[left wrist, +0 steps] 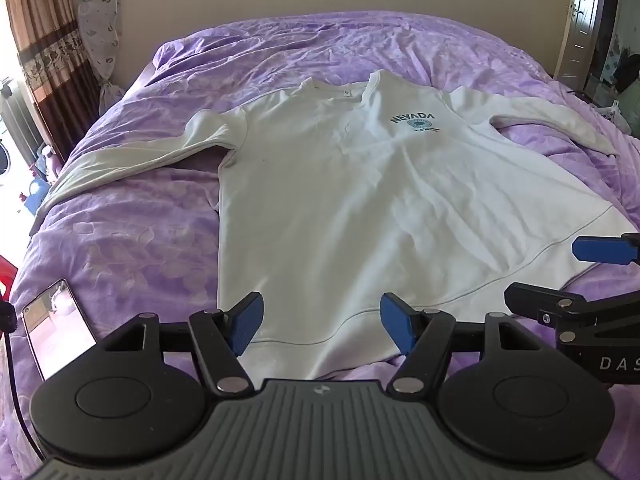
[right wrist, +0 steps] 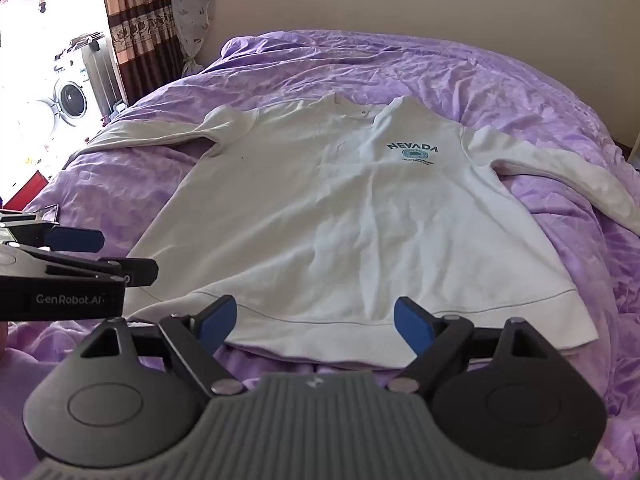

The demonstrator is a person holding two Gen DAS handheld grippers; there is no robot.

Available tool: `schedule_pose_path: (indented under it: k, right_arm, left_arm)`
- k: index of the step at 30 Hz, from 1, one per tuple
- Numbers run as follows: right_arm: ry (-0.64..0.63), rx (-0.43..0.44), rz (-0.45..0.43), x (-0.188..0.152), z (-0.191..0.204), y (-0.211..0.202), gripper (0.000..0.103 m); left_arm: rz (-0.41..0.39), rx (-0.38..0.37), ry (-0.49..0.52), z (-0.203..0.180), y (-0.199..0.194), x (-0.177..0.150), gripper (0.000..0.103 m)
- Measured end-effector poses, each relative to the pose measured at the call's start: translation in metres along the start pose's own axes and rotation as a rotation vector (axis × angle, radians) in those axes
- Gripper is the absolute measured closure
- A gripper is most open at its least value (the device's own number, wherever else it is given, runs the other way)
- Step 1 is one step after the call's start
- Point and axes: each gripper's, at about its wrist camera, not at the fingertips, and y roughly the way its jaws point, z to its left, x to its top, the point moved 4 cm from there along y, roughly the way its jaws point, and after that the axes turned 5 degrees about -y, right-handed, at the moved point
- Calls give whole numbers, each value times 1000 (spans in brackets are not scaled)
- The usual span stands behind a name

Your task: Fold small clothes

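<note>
Phone (left wrist: 56, 326): lies on the bed cover to the left of the left hand-held gripper, screen lit and facing up.
Left hand-held gripper (left wrist: 322, 322): blue pads spread wide apart, holding nothing, just short of the shirt's bottom hem.
Shirt (left wrist: 360, 200): white, long-sleeved, spread flat and face up ahead of both hand-held grippers; hem nearest them, collar farthest.
Left sleeve (left wrist: 132, 164): stretched out and away to the left of the left hand-held gripper, toward the bed's edge.
Print (right wrist: 414, 154): the word "NEVADA" over a round blue badge, far ahead of the right hand-held gripper; the small lines under it are too fine to read.
Right hand-held gripper (right wrist: 316, 322): pads apart and empty, over the hem, beside the left one.
Right sleeve (right wrist: 560, 172): angled off to the right of the right hand-held gripper.
Bed (right wrist: 500, 80): rumpled purple cover under everything.
</note>
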Motion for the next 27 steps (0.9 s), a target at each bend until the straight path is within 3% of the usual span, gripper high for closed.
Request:
schedule_pose_path:
  k: [27]
  right_arm:
    - [14, 1, 10, -4, -1, 3, 21]
  left_arm:
    - [6, 6, 6, 3, 3, -3, 25]
